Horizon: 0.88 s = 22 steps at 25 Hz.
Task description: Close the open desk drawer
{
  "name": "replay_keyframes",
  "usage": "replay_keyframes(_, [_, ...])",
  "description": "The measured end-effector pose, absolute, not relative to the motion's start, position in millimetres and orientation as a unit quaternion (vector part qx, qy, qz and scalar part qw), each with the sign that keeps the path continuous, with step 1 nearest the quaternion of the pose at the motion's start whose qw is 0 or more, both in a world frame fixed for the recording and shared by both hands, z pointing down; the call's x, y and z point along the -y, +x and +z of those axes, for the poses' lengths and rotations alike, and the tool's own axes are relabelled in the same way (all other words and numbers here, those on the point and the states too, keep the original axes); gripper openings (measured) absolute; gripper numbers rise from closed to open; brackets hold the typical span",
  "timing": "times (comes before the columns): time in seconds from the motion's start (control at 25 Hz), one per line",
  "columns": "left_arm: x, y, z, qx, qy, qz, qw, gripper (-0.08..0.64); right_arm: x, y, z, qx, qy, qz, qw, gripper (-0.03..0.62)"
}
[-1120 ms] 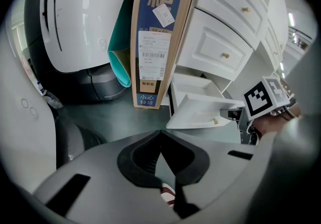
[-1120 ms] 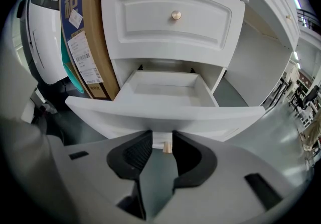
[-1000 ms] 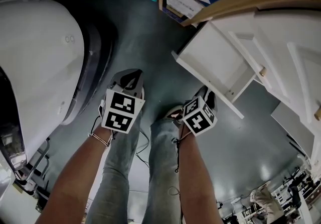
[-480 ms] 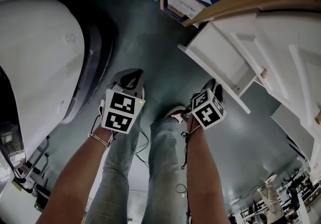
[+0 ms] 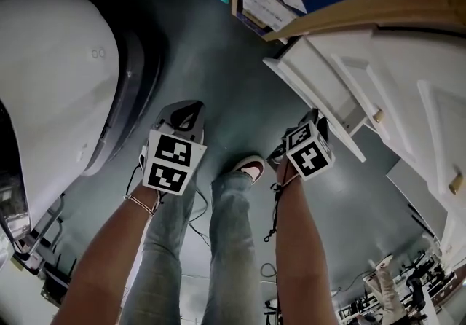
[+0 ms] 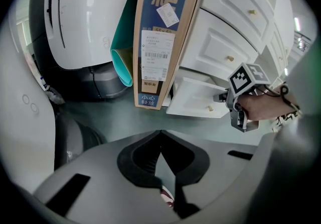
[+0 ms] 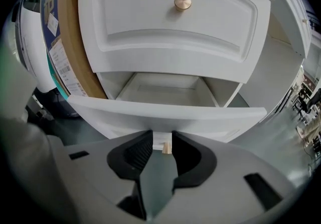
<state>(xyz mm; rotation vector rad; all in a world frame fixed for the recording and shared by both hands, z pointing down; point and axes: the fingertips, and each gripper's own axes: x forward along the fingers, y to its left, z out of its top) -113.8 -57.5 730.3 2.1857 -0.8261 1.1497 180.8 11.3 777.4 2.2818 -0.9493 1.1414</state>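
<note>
The right gripper (image 7: 161, 141), jaws narrowly parted around the knob (image 7: 166, 148), has pushed the drawer (image 7: 165, 113) ahead of it partly in, while the left gripper (image 6: 160, 137) idles with jaws together.

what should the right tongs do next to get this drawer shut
Probably push the right tongs straight forward against the front of the drawer. The drawer is pulled out with its inside showing. The tongs are open and sit right at its front panel, with the small knob between them, so a short forward push should slide it in.
</note>
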Motion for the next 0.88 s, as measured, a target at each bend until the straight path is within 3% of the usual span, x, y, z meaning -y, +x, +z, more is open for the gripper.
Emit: replay_keyframes(0.88, [70.5,-108.8,723.3,0.337,0.801,0.414,0.271,0.012,30.7,227.1,778.0,0.354,0.823,0.390,0.211,0.117])
